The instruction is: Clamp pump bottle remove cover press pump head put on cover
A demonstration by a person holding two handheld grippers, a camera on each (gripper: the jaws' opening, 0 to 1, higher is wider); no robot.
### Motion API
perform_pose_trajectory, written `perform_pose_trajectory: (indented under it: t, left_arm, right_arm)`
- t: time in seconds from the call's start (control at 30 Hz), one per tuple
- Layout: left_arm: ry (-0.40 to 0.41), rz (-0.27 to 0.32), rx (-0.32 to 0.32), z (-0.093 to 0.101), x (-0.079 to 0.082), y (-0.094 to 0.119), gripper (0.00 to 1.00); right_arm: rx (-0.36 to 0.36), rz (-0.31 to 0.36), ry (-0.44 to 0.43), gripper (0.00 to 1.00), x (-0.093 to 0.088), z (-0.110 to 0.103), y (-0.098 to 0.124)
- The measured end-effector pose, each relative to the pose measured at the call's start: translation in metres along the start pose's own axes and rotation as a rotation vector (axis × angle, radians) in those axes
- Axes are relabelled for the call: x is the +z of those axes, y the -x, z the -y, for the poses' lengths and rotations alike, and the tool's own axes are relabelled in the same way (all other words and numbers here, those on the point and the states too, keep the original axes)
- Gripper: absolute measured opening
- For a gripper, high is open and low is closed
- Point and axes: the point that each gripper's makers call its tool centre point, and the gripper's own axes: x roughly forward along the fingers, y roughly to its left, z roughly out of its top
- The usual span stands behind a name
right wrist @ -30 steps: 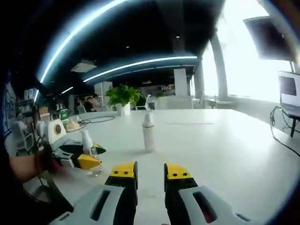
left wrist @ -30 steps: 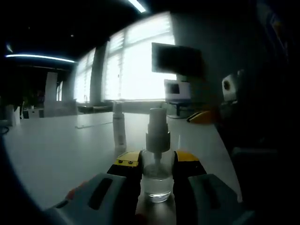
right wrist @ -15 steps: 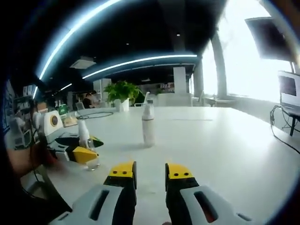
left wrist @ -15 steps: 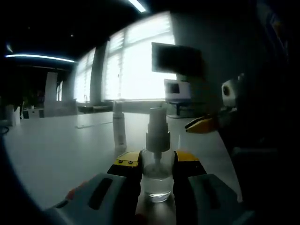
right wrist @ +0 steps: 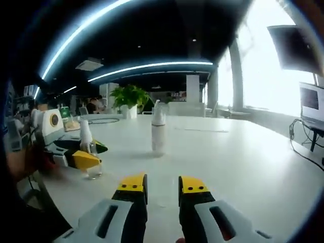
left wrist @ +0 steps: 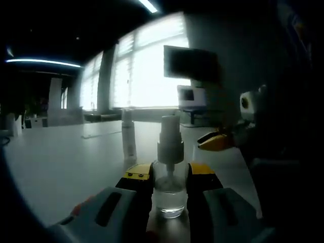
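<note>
Bright windows are glaring behind the white table (left wrist: 61, 162) in the left gripper view, where the left gripper (left wrist: 169, 174) is clamping the pump bottle (left wrist: 169, 190), its cover seemingly still on. In the right gripper view, the right gripper (right wrist: 162, 186) is hovering empty, jaws slightly parted, near the bottle; removing, pressing and recapping remain.

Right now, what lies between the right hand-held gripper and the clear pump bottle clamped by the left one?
Bare white table; the right gripper view shows nothing between the right hand-held gripper and the clear pump bottle.

pump bottle (left wrist: 169, 187) base hidden between yellow jaws, person's hand (right wrist: 23, 159) blurred
</note>
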Motion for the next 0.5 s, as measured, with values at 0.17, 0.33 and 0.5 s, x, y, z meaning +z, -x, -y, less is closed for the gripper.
perform_pose_trajectory:
  t: [0.17,0.33,0.5]
  left_arm:
    - [-0.001,-0.001,0.001,-0.0003,-0.0002,0.0002,0.16]
    - [-0.002,-0.001,0.000,0.0006,-0.0001,0.0002,0.16]
    - [-0.003,-0.001,0.000,0.0009,-0.0001,0.0001,0.16]
  right_arm:
    - [0.001,-0.005,0.001,0.18,-0.0063,0.0008,-0.0010]
    - [0.008,-0.002,0.012,0.17,-0.0066,-0.0016,-0.0031]
    - [0.009,-0.010,0.011,0.17,-0.0103,-0.0018,-0.0059]
